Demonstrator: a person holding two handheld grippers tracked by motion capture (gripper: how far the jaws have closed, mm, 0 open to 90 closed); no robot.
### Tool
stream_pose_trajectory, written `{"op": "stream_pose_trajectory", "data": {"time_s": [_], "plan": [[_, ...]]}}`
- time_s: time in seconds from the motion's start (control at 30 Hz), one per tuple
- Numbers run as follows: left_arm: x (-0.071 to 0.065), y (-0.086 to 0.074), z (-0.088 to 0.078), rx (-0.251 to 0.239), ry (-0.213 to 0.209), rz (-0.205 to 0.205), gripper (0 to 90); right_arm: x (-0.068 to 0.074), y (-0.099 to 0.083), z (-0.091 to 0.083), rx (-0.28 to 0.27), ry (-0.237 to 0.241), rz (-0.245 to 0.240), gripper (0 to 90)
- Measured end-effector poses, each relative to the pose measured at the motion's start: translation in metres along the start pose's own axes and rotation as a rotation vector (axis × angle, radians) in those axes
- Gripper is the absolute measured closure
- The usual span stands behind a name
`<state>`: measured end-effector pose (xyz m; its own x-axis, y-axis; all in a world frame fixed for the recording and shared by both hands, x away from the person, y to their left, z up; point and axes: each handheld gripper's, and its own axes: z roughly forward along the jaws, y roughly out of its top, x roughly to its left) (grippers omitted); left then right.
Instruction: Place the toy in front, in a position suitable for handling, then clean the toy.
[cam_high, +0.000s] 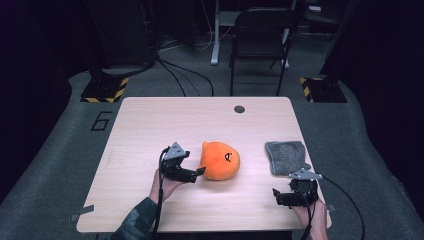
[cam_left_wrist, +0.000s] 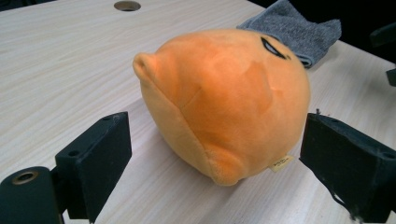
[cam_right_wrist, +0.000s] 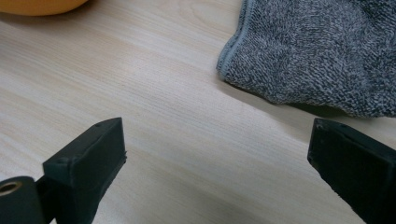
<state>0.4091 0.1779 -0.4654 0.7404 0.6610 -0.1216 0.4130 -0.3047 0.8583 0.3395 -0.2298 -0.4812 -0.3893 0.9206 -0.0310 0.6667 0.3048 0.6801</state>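
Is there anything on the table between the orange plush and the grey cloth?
No. In the high view, only bare tabletop lies between the orange plush and the grey cloth.

Bare table (cam_high: 165, 120) is left from nine through twelve o'clock of the orange plush (cam_high: 220, 160), while three o'clock is blocked by the grey cloth (cam_high: 286, 157).

Table lit from above, room left dark

The table (cam_high: 150, 125) is evenly lit, while the floor and background in the high view are sunk in near-black. Soft shadows are cast under the plush (cam_left_wrist: 224, 102) and the towel (cam_right_wrist: 317, 51). The high view is rendered soft and low in detail; the near jaws are slightly blurred in both gripper views.
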Motion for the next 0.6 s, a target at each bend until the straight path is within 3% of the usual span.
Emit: {"op": "stream_pose_trajectory", "data": {"time_s": [0.1, 0.27, 0.33, 0.37, 0.6], "plan": [[0.001, -0.001, 0.003, 0.016, -0.002, 0.013, 9.9, 0.002, 0.000, 0.001, 0.003, 0.001, -0.004, 3.9], [0.000, -0.004, 0.007, 0.046, -0.039, 0.041, 19.3, 0.000, 0.001, 0.001, 0.000, 0.001, -0.003, 4.0], [-0.001, -0.006, 0.010, 0.053, -0.032, 0.055, 23.7, -0.001, 0.003, 0.001, 0.000, 0.003, 0.002, 4.1], [-0.001, -0.007, 0.011, 0.055, -0.048, 0.055, 23.7, -0.002, 0.004, 0.001, -0.008, 0.002, -0.004, 4.1], [-0.001, -0.010, 0.016, 0.064, -0.061, 0.051, 30.0, -0.010, 0.021, -0.001, -0.055, -0.026, 0.025, 4.3]]}}
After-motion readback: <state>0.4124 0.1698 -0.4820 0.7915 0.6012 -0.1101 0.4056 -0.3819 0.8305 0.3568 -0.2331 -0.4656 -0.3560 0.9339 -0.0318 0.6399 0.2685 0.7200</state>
